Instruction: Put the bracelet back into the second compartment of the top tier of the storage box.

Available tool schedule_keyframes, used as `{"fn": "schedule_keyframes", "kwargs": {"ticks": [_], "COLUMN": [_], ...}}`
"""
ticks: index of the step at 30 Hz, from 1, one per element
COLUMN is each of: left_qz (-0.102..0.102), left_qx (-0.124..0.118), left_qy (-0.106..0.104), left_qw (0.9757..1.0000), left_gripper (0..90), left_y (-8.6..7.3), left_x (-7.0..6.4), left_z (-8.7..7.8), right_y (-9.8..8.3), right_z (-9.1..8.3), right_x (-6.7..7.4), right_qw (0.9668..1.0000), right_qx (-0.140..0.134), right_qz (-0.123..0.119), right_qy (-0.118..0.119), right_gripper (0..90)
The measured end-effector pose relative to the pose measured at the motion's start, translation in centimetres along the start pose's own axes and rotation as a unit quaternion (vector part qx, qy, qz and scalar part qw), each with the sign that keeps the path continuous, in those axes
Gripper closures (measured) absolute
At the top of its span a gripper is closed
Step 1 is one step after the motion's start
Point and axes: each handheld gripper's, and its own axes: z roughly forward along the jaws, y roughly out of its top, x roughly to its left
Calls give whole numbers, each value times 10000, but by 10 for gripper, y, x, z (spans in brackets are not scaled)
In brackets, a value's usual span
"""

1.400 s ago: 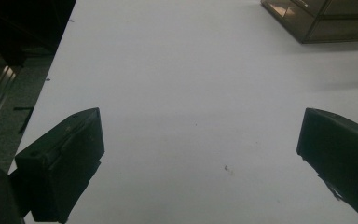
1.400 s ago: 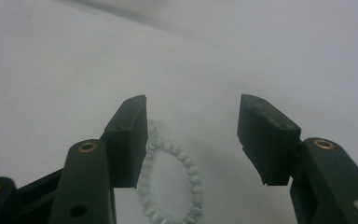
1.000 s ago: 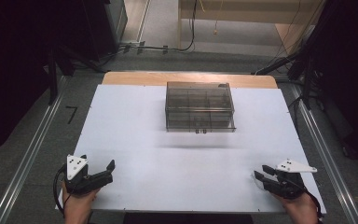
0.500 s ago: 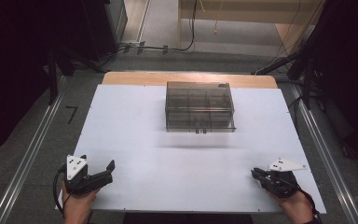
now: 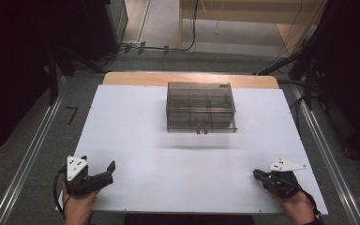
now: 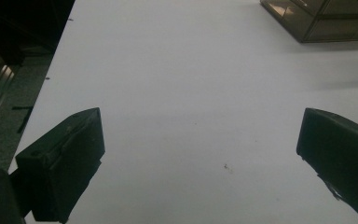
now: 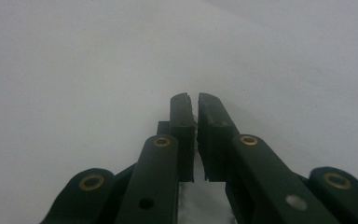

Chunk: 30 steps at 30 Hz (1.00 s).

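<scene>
The desk [image 5: 136, 140], a white board whose far edge shows a wooden strip, carries one thing: a smoky, see-through compartment box [image 5: 200, 108]. It is set near the middle of the far edge, well apart from both grippers. Its long axis is laid parallel to that far edge, and its front face, where two small latches can be made out, is turned toward the near edge. In the left gripper view one corner of the box [image 6: 324, 18] is seen far off. Dividers are visible through the lid, but what the compartments hold cannot be told.

The change lies at the near right corner. Compared with a second ago, the right gripper [image 5: 258, 175] has been drawn slightly inward and lowered toward the desk, and its jaws are now pressed together with nothing between them, as the right gripper view [image 7: 192, 100] confirms. The left gripper [image 5: 108, 169], at the near left corner, has been left where it was, with its jaws spread wide over bare desk.

From this it is judged that the work on the box has not yet been begun: the box is untouched, and a long reach forward is called for first.
</scene>
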Motion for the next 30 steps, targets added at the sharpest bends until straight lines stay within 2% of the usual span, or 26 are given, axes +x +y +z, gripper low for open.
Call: {"fn": "schedule_keyframes", "kwargs": {"ticks": [4, 15, 20, 30], "left_qz": [5, 8, 9, -5], "left_qx": [-2, -1, 6, 10], "left_qy": [4, 0, 4, 3], "left_qw": [10000, 10000, 10000, 10000], "left_gripper": [13, 13, 13, 13], "left_y": [0, 0, 0, 0], "left_x": [0, 0, 0, 0], "left_z": [0, 0, 0, 0], "right_y": [0, 3, 6, 17], "right_z": [-3, -22, -28, -34], "right_x": [0, -3, -2, 4], "right_qw": [10000, 9982, 9972, 9949], "right_qx": [-80, -555, -715, -970], "right_qz": [24, 207, 220, 189], "right_qy": [-19, 16, 15, 176], "right_gripper": [833, 834, 834, 838]}}
